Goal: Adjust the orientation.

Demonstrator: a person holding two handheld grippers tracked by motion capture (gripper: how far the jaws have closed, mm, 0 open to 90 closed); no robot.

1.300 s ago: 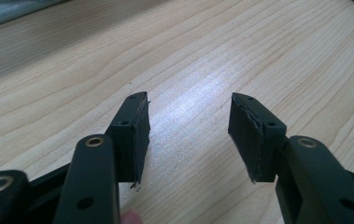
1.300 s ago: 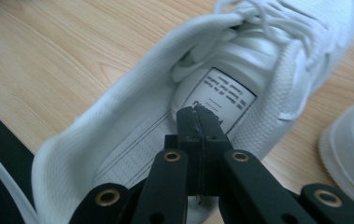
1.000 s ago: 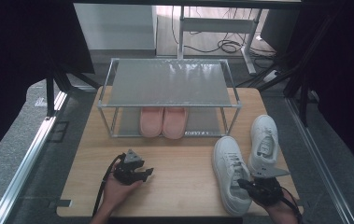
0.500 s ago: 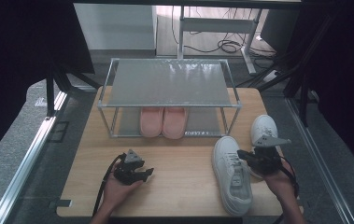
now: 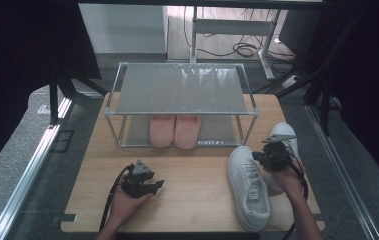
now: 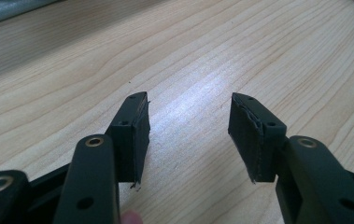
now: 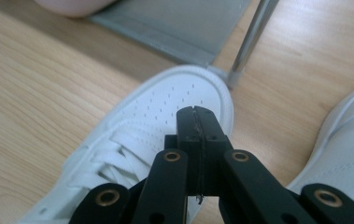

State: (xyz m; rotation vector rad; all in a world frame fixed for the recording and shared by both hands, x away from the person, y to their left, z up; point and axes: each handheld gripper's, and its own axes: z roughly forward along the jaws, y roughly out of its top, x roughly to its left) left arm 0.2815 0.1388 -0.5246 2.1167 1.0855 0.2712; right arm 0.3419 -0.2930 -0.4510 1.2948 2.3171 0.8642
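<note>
Two white sneakers lie at the table's right. The nearer sneaker (image 5: 247,186) (image 7: 137,140) points toward the rack, and the other sneaker (image 5: 287,145) (image 7: 347,144) is partly hidden behind my right hand. My right gripper (image 5: 258,156) (image 7: 198,116) hovers over the nearer sneaker's toe, jaws shut with nothing between them. My left gripper (image 5: 157,185) (image 6: 188,121) rests low over bare wood at the front left, jaws open and empty. A pair of pink slippers (image 5: 174,131) sits on the rack's lower shelf.
A metal two-shelf rack (image 5: 182,90) stands at the back middle of the wooden table (image 5: 197,170); one of its legs (image 7: 247,46) rises just beyond the sneaker's toe. Cables and desk legs lie on the floor behind.
My right hand has moved away from the front edge toward the rack, along the sneakers. The left hand has kept still.
</note>
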